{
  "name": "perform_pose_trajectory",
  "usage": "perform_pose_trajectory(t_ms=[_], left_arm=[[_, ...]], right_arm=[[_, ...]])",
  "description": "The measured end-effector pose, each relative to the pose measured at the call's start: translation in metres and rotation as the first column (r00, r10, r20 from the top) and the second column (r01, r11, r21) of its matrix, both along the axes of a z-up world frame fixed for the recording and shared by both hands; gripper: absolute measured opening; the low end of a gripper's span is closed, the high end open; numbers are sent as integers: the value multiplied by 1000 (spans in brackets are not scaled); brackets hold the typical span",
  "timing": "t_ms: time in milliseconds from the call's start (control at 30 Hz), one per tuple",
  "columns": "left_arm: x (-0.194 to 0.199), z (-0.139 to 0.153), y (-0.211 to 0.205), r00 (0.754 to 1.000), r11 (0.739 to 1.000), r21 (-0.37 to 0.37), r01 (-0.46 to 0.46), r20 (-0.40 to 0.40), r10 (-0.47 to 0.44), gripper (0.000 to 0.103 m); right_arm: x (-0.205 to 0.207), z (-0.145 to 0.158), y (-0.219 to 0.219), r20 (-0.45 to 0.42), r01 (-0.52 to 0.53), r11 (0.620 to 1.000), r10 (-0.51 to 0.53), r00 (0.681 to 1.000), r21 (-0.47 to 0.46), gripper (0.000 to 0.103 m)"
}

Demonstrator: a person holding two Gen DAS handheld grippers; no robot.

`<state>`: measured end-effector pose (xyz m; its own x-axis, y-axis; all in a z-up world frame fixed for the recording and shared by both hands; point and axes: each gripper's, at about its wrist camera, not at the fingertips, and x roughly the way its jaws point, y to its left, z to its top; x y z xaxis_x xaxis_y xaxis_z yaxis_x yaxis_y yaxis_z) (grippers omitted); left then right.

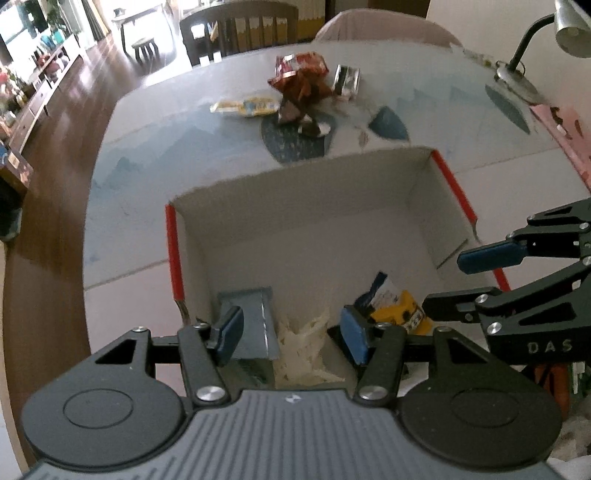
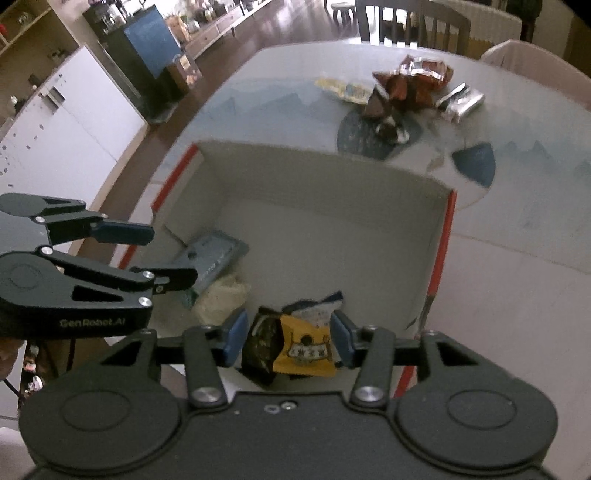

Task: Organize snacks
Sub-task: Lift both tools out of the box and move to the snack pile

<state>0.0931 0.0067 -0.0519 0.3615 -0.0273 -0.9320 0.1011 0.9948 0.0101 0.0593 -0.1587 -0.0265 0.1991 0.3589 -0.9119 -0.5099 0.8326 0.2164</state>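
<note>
- The left tool (image 1: 291, 334) hangs over the near end of the box, pointing steeply down, its blue pads (image 1: 229, 334) spread apart and pressing on nothing.
- Below it, on the box floor, lies a grey-blue packet (image 1: 255, 317), with a pale crinkled wrapper (image 1: 306, 343) just beside it; both are loose, and neither pad touches them.
- The right tool (image 2: 286, 338) hangs beside the left one, also pointing steeply down, and it too is released: there is a gap between each pad (image 2: 234, 339) and the snack below.
- That snack is a yellow and black packet (image 2: 295, 343) lying on the box floor in the near right part, framed by the right tool's fingers but not gripped.
- The box (image 1: 295, 206) is a shallow white cardboard tray with red edges (image 1: 173, 251) along its two sides; it sits on the table (image 1: 147, 177) and is bare in its far half.
- The table wears a pale cloth printed with dark blue shapes.
- Well beyond the box, near the middle of the table, a loose heap of snacks waits: a crumpled red and brown bag (image 1: 301, 79), a flat yellow packet (image 1: 245, 106) to its left, a silver and black packet (image 1: 346, 83) to its right, and a small dark wrapper (image 1: 308, 125) in front.
- At the far right edge of the table stands a desk lamp (image 1: 535, 48) with a bent neck.
- Behind the table are a dark wooden chair (image 1: 240, 29) and a pale covered chair (image 1: 388, 26), then a wooden floor (image 1: 74, 122).
</note>
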Motion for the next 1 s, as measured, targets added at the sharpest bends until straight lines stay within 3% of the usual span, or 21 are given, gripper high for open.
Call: perform_pose_trajectory(t_ms=[400, 767, 1000], left_arm=[[12, 40, 3, 994, 1000, -5, -28, 104, 29, 58], [47, 63, 7, 984, 998, -12, -69, 163, 71, 69], [83, 68, 6, 979, 995, -37, -91, 182, 96, 75]], right_arm=[[13, 39, -5, 99, 12, 998, -18, 995, 55, 71], [45, 68, -13, 199, 31, 995, -48, 979, 91, 93], [82, 75, -23, 226, 54, 995, -73, 971, 89, 98]])
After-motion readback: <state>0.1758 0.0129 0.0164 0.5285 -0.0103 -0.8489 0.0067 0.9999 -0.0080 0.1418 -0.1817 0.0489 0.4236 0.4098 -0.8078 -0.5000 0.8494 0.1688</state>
